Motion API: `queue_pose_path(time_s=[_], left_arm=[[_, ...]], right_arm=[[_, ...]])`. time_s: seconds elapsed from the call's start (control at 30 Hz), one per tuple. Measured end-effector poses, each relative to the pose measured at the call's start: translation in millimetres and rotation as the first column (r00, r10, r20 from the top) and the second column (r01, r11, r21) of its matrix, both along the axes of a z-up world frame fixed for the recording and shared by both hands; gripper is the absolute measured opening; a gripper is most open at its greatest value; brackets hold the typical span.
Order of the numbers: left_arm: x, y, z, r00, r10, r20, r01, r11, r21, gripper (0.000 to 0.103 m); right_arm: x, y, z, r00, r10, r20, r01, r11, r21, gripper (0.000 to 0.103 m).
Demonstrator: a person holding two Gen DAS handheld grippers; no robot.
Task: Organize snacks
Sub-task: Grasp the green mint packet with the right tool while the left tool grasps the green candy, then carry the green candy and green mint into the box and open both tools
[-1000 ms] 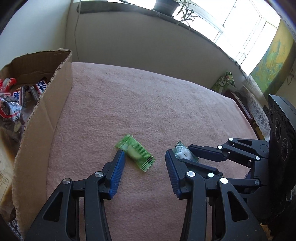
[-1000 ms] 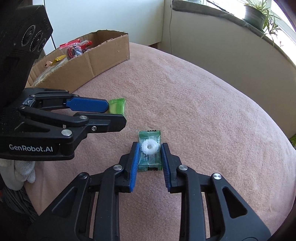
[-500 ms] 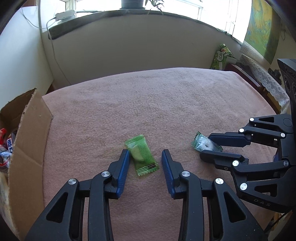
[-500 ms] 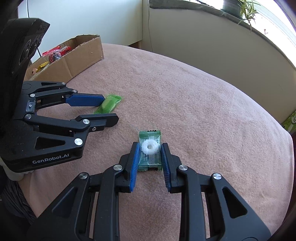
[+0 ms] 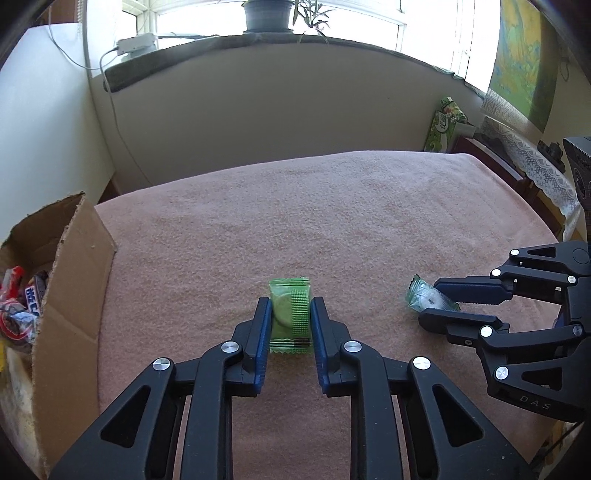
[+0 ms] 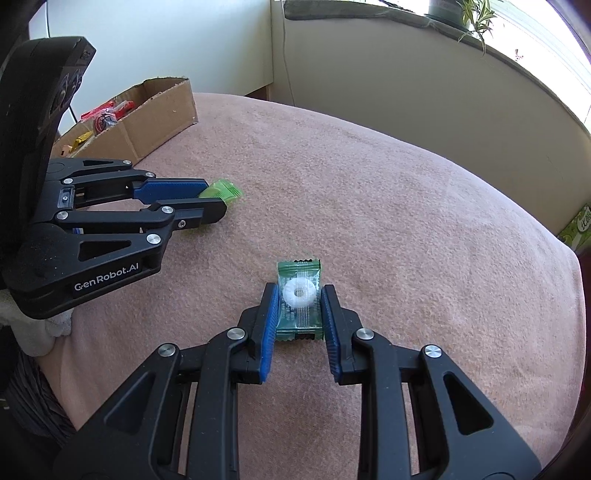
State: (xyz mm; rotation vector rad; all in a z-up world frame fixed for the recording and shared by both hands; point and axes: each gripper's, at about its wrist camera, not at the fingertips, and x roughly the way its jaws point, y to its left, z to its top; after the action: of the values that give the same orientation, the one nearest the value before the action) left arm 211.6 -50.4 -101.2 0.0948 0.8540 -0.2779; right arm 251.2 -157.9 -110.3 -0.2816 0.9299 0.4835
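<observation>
A light green snack packet (image 5: 290, 317) lies on the pink blanket (image 5: 332, 221). My left gripper (image 5: 290, 308) is shut on it, its blue pads touching both sides; it also shows in the right wrist view (image 6: 212, 201), with the packet (image 6: 221, 192) at its tip. A dark green packet with a white ring candy (image 6: 299, 299) sits between the pads of my right gripper (image 6: 299, 295), which is shut on it. The right gripper also shows in the left wrist view (image 5: 430, 304), holding the dark green packet (image 5: 424, 297).
An open cardboard box (image 5: 74, 280) with several wrapped snacks stands at the left edge of the blanket; it shows in the right wrist view (image 6: 147, 118) too. A low wall with a window sill and a potted plant (image 5: 266, 14) runs behind. A green bag (image 5: 445, 125) stands at the far right.
My left gripper turned to line up with the light green packet and closed from wide open onto it. The right gripper stayed shut on the ring candy packet.
</observation>
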Motion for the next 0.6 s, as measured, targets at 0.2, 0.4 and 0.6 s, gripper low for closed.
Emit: queue_pose_path(time_s=[0.2, 0.4, 0.6], left_arm=[[-19.9, 9.3, 21.7, 0.997, 0.012, 0.07, -0.009, 0.999, -0.043, 0.019], [-38.5, 35.6, 41.9, 0.992, 0.048, 0.117, -0.034, 0.992, -0.121, 0.019], [-58.1, 64.8, 60.8, 0.979, 0.1, 0.177, -0.068, 0.981, -0.182, 0.019]], right_arm=[[-11.4, 1.4, 18.1, 1.0, -0.004, 0.029, 0.003, 1.0, 0.023, 0.024], [-24.2, 14.7, 39.6, 0.998, 0.015, 0.063, -0.017, 0.999, 0.045, 0.024], [-34.6, 35.3, 58.4, 0.995, 0.039, 0.094, -0.044, 0.998, 0.052, 0.024]])
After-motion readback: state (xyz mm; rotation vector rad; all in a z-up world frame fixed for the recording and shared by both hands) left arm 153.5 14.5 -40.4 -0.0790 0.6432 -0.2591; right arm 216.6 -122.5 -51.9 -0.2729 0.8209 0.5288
